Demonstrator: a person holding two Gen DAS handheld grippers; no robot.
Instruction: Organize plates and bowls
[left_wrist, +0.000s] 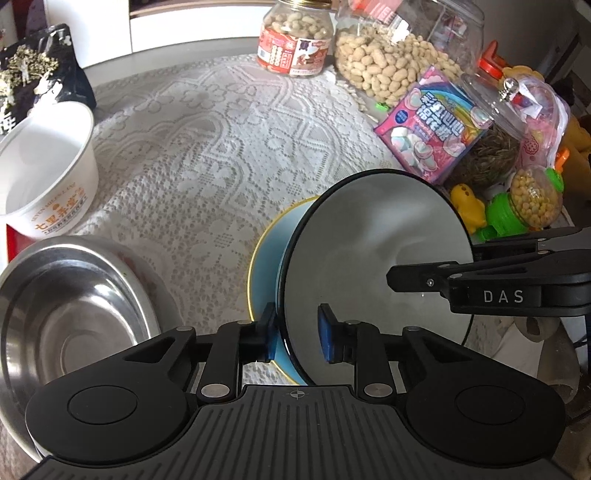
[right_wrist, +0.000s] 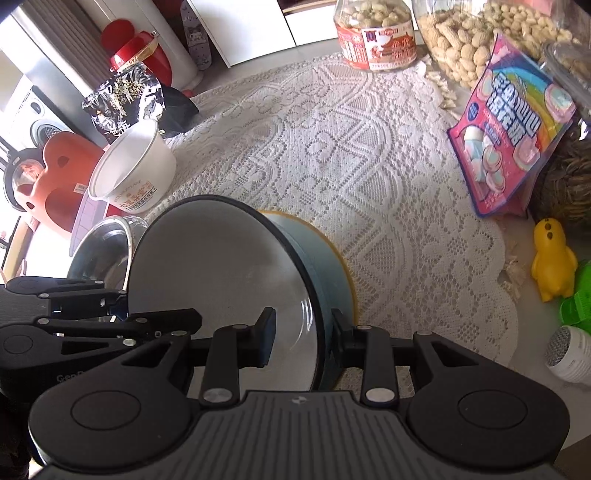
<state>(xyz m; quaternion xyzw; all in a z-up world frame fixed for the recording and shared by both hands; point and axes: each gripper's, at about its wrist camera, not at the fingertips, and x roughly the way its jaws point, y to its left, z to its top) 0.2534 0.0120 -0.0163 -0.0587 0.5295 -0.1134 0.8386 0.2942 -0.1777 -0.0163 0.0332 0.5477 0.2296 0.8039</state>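
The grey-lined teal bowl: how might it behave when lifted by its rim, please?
The glossy grey-lined teal bowl looks glazed, so pads may slip. It seems rigid ceramic, probably heavyish and chip-prone against the yellow-rimmed blue plate beneath. The left gripper and right gripper straddling its rim should limit tipping.

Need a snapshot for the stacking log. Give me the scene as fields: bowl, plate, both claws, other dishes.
bowl: dark rim, grey inside, teal outside; over the plate, resting or just above, cannot tell
plate: blue, yellow rim, on lace cloth
left claw: straddles bowl rim; pad contact unclear
right claw: straddles opposite rim; pad contact unclear
other dishes: steel bowl, white paper bowl; both empty, left of plate
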